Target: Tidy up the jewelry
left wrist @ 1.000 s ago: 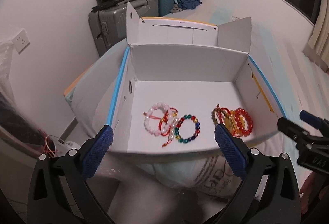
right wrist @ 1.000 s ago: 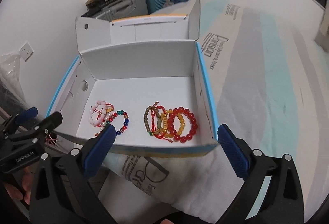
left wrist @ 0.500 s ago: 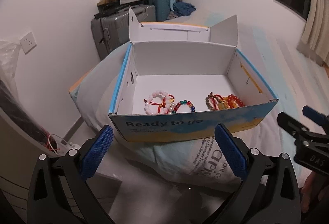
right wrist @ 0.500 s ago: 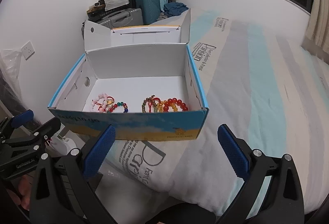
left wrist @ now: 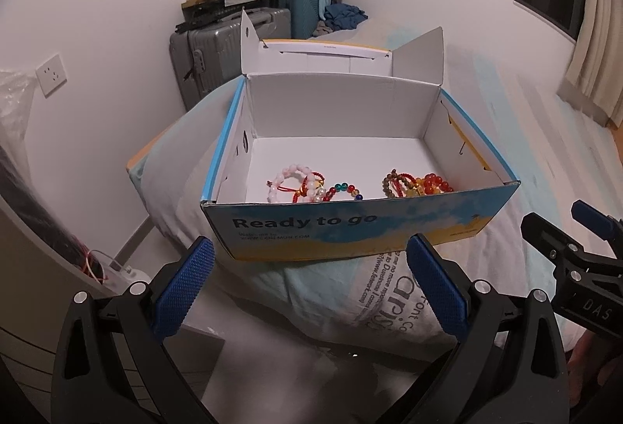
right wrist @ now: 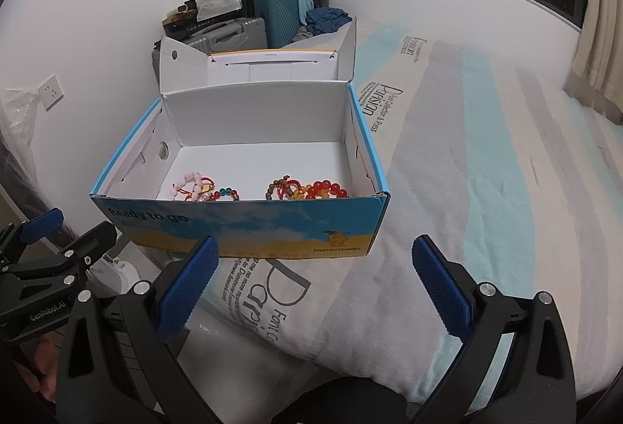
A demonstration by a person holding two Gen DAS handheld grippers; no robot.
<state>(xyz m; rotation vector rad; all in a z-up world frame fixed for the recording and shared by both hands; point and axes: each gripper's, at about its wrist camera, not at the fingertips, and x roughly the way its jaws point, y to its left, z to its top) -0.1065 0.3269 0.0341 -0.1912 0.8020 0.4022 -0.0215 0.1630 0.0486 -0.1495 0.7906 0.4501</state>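
Note:
An open blue-and-yellow cardboard box (left wrist: 350,229) (right wrist: 249,225) stands on the bed with its lid folded back. Inside lie two heaps of bead bracelets: a pink, white and multicoloured heap (left wrist: 307,186) (right wrist: 198,188) on the left and a brown, orange and red heap (left wrist: 418,184) (right wrist: 307,188) on the right. My left gripper (left wrist: 309,276) is open and empty, in front of the box's near wall. My right gripper (right wrist: 315,276) is open and empty, also in front of the box. Each gripper shows at the edge of the other's view.
The box rests on a pale striped mattress cover (right wrist: 467,190) near the bed's corner. Grey and teal suitcases (left wrist: 226,46) with clutter on top stand against the wall behind. A wall socket (left wrist: 50,73) is at the left. A white power strip (left wrist: 124,272) lies on the floor.
Both grippers have pulled back and lowered away from the box. One second ago they looked down into it; now its printed front wall partly hides the bracelets. Both stayed open.

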